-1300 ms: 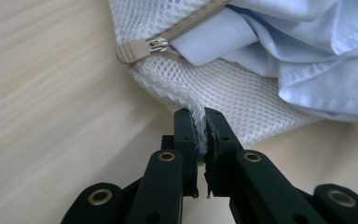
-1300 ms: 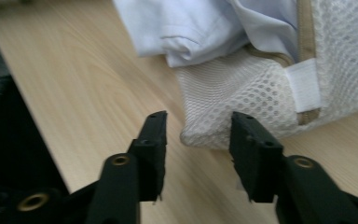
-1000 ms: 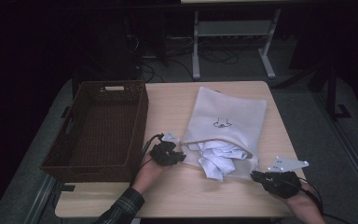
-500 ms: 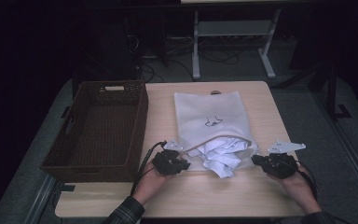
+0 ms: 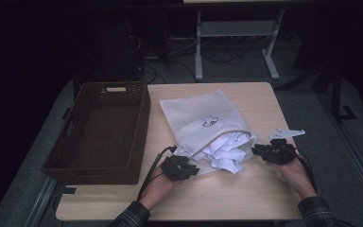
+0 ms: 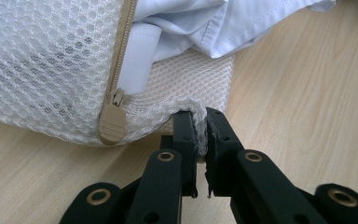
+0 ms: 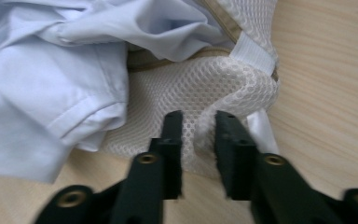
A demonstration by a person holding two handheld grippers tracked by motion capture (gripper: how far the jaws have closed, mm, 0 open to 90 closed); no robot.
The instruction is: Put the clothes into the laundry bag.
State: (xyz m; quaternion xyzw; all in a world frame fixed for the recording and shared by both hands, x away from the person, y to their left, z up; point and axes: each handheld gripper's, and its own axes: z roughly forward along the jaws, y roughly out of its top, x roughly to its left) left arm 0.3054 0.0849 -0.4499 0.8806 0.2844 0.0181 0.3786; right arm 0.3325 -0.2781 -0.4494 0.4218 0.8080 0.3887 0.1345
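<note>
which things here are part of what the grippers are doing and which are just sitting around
In the job:
mesh laundry bag
white shirt spilling from its open zip
left gripper, shut on the bag
right gripper, shut on the bag

Lying about:
wicker basket

My left gripper [image 6: 200,135] and right gripper [image 7: 198,135] have matte black jaws with brass-ringed pivot holes, black cables trail from both, a grey three-cornered plate [image 5: 287,133] tops the right, and my sleeves [image 5: 317,211] are dark plaid.
</note>
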